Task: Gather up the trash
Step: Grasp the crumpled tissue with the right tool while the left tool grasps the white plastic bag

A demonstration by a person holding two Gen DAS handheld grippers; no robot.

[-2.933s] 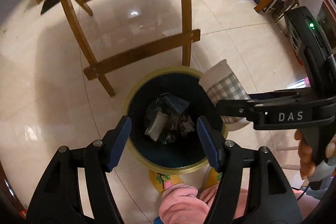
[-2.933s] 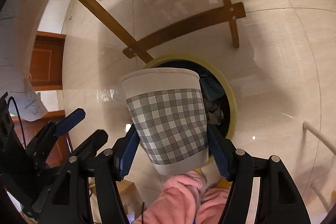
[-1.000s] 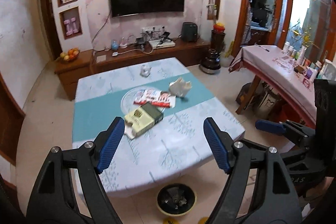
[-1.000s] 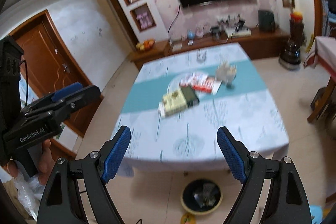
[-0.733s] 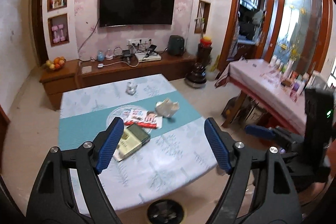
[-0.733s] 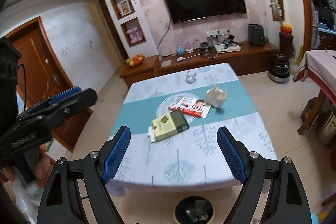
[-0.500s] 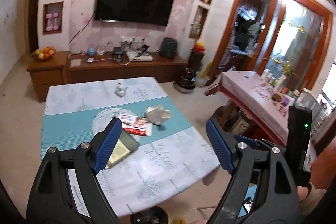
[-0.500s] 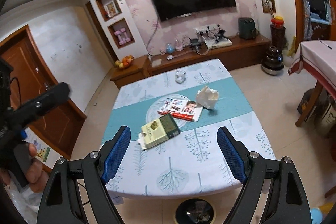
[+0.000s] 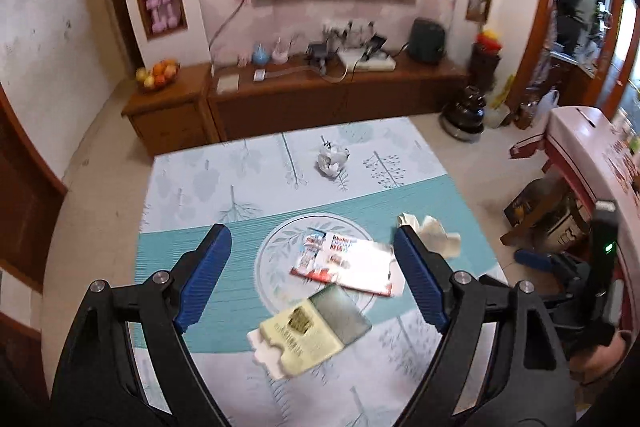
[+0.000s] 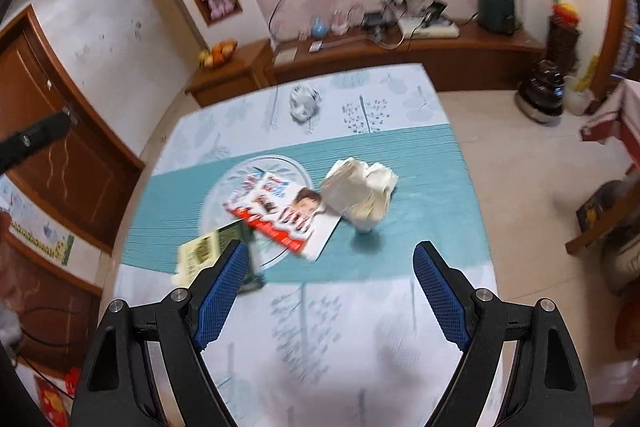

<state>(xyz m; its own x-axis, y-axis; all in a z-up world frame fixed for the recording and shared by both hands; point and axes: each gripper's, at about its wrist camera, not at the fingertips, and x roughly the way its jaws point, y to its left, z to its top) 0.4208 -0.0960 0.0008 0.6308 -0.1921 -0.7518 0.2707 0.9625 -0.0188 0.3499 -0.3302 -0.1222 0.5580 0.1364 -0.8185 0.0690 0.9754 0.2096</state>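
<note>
A table under a teal and white cloth (image 9: 180,187) carries the trash. A red and white snack wrapper (image 9: 348,263) lies flat at its middle, a flattened yellow carton (image 9: 308,331) just in front of it. Crumpled beige paper (image 9: 436,231) sits to the right, and a small crumpled plastic wad (image 9: 332,159) lies farther back. My left gripper (image 9: 310,239) hangs open above the wrapper, holding nothing. My right gripper (image 10: 332,255) is open and empty too, just short of the wrapper (image 10: 280,215) and the paper (image 10: 360,193). Its left pad hides part of the carton (image 10: 200,251).
A long wooden TV cabinet (image 9: 300,95) with a fruit bowl (image 9: 156,77) runs behind the table. A second table with a pink cloth (image 9: 580,147) and boxes stands to the right. A dark wooden door (image 10: 60,155) is on the left, with bare floor around.
Both grippers have swept forward and down over the table, so the trash looks larger. The bin by the near edge has left view. The checked cup once in the right gripper is gone.
</note>
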